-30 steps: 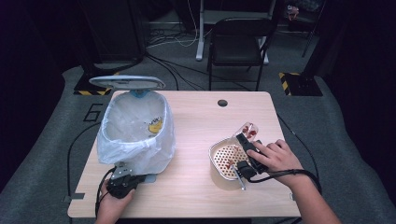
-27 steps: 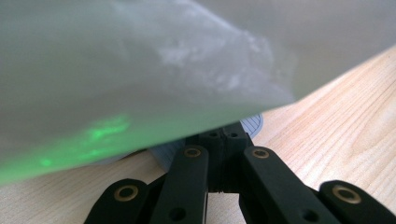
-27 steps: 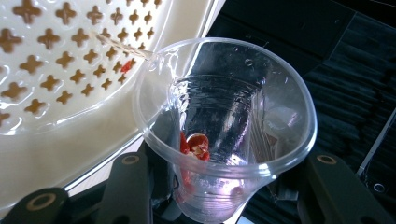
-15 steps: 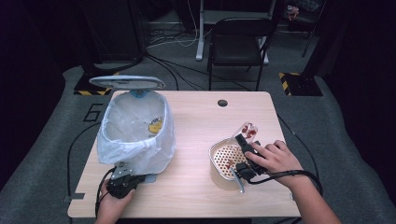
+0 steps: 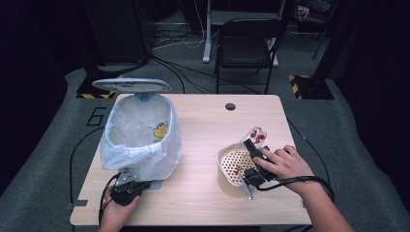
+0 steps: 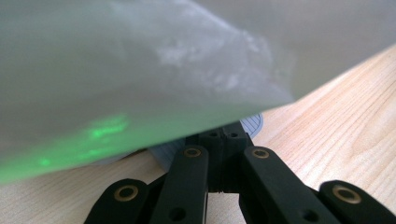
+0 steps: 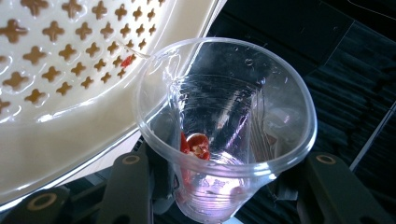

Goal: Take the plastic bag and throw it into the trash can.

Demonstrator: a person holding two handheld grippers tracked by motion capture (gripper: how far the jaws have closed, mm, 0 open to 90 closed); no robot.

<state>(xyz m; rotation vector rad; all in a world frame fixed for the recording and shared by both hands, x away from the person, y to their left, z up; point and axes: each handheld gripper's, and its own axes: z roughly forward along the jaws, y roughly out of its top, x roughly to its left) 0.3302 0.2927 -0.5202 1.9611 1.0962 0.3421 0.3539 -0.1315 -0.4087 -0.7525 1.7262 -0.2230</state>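
Clamping my right gripper (image 7: 219,186) round the cup (image 7: 224,126), I squeeze gently near its base, since thin plastic buckles.

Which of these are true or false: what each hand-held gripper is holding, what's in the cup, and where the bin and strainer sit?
1. The right hand-held gripper grips a clear plastic cup. True.
2. The cup is full of water. False: it holds a few red bits near its bottom.
3. The cup is held beside a cream perforated strainer basket. True.
4. The bin lined with a white bag stands on the right side of the table. False: it stands on the left, in front of the left hand-held gripper.
5. The left hand-held gripper's jaws stand wide apart. False: they are shut, at the bin's base.
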